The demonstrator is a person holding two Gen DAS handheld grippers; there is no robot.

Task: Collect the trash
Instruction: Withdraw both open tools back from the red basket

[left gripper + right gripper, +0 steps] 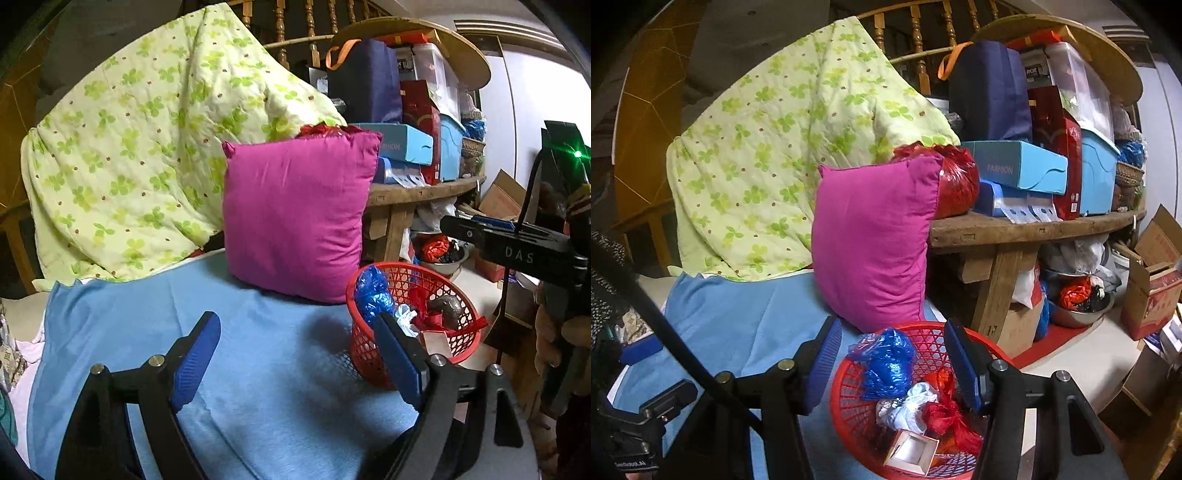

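A red mesh basket (465, 291) (846, 391) stands on the right edge of a blue sheet (229, 332) (738, 325). It holds a crumpled blue plastic bag (371, 291) (886, 365), white wrapping (908, 406), red wrapping (945, 413), a small white box (912, 448) and a dark lump (447, 308). My left gripper (299, 332) is open and empty over the sheet, left of the basket. My right gripper (892, 345) is open and empty just above the basket; it also shows in the left wrist view (517, 247).
A magenta cushion (295, 218) (875, 243) leans behind the basket, next to a green floral quilt (140, 147) (783, 147). A wooden table (1034, 229) at right carries boxes and bags. Below it are a metal bowl (1078, 310) and cardboard boxes (1152, 280).
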